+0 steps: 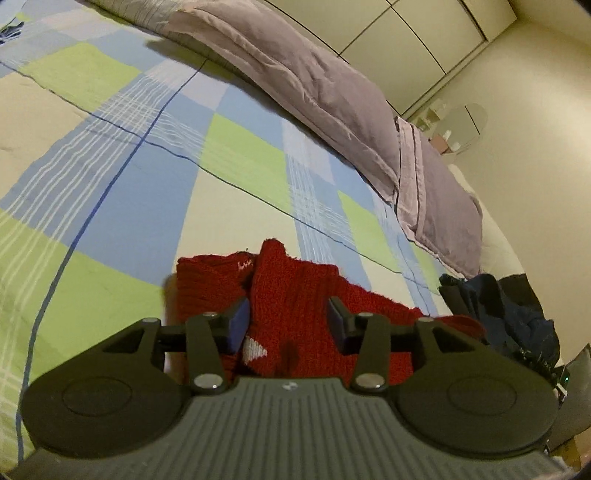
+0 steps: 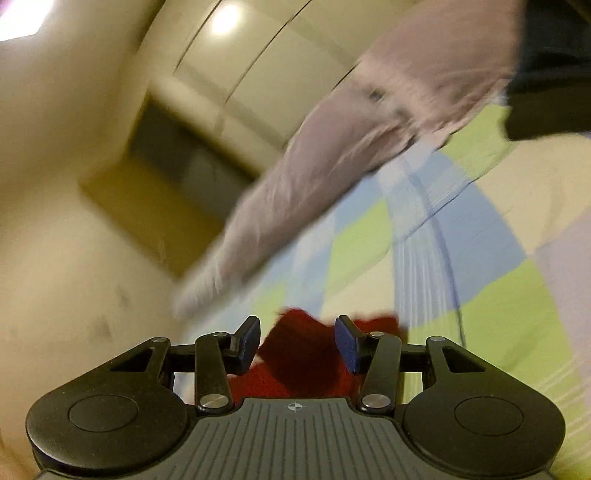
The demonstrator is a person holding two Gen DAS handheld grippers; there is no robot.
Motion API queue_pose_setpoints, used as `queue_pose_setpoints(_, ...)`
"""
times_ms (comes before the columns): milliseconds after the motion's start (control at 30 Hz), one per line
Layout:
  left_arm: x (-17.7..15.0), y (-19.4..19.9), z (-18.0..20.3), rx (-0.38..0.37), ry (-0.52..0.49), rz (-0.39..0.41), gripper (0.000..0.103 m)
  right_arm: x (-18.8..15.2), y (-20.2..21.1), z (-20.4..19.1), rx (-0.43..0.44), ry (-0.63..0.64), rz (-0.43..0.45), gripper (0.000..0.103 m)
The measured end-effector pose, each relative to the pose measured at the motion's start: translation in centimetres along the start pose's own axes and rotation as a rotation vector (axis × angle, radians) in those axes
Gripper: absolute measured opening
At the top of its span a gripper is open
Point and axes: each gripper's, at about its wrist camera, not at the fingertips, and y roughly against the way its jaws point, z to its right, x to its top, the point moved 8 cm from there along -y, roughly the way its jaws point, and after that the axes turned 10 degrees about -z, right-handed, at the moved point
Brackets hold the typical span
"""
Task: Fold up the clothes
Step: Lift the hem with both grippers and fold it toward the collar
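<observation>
Left gripper (image 1: 289, 320) over the red knit garment (image 1: 295, 295), fingers wide apart, blue pads (image 1: 238, 321) clear on both sides — nothing pinched between them. Garment bunched on the checked bedspread (image 1: 129, 177), towards the near edge of the bed, one fold standing up between the fingers, small white mark near the bottom of the knit. Dark blue clothes (image 1: 509, 310) heaped to the right of the red knit, near the right edge of the bed, just beside it. Long lilac pillows (image 1: 295, 81) lined up along the far edge of the bed, pale wardrobe doors (image 1: 406, 33) behind. Small dark item at the far left corner of the bedspread, too small to tell.

Right wrist view heavily blurred. Right gripper (image 2: 297, 338) also spread wide, pads (image 2: 347, 343) apart, red knit garment (image 2: 306, 354) lying under and between the fingers — not clamped as far as visible, contact with the pads unclear. Same checked bedspread (image 2: 480, 258) to the right, lilac pillows (image 2: 332, 166) running diagonally across the frame, cream wall (image 2: 55, 184) at left with a ceiling light (image 2: 22, 14) in the top left corner. Dark cloth (image 2: 546, 74) at the top right edge, cannot tell what.
</observation>
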Motion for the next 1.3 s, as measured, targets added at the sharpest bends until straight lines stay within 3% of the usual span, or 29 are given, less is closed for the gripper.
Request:
queue_pose_setpoints(167, -0.1, -0.4, -0.4, -0.001, 0.018, -0.007, 0.04, -1.3, -1.4, 0.8, -0.165, 0.135, -0.134, 0.048)
queue_pose_setpoints(367, 0.2, -1.8, 0.7, 0.025, -0.035, -0.007, 0.037, -1.6, -5.3, -0.1, -0.191, 0.222, -0.18, 0.048)
queue_pose_setpoints(400, 0.0, -1.9, 1.0, 0.031, -0.057, -0.008, 0.029, -1.8, -5.9, -0.2, -0.207, 0.237, -0.189, 0.048)
queue_pose_setpoints(433, -0.2, -2.1, 1.3, 0.036, -0.08, -0.01, 0.01, -2.0, -6.4, -0.4, -0.221, 0.257, -0.199, 0.048)
queue_pose_setpoints(467, -0.4, -2.2, 1.6, 0.042, -0.115, -0.014, 0.004, -2.1, -6.8, -0.8, -0.241, 0.285, -0.203, 0.031)
queue_pose_setpoints(500, -0.5, -2.1, 1.9, 0.056, -0.145, -0.005, 0.004, -2.2, -7.2, -1.2, -0.266, 0.32, -0.204, 0.006)
queue_pose_setpoints(600, -0.5, -0.4, 2.4, 0.071, -0.213, 0.077, 0.004, -2.4, -7.3, -2.6, -0.336, 0.426, -0.176, 0.006)
queue_pose_setpoints(767, 0.6, 3.8, 1.3, -0.01, -0.131, 0.255, 0.004, -0.9, -5.3, -4.1, -0.36, 0.461, -0.06, 0.005)
queue_pose_setpoints(1000, 0.9, 2.1, -1.2, 0.078, -0.069, 0.24, 0.004, 0.1, -8.2, -1.5, -0.446, 0.379, -0.11, 0.005)
queue_pose_setpoints(1167, 0.9, -0.6, -3.0, 0.121, -0.009, 0.122, 0.007, -0.5, -10.2, 0.4, -0.484, 0.336, -0.216, 0.006)
queue_pose_setpoints(1233, 1.6, 0.1, -2.8, 0.118, -0.008, 0.138, 0.012, -0.1, -10.0, -0.2, -0.483, 0.353, -0.21, 0.013)
queue_pose_setpoints(1300, 2.7, 1.1, -2.4, 0.128, -0.022, 0.165, 0.025, 0.4, -9.9, -0.7, -0.483, 0.37, -0.205, 0.056)
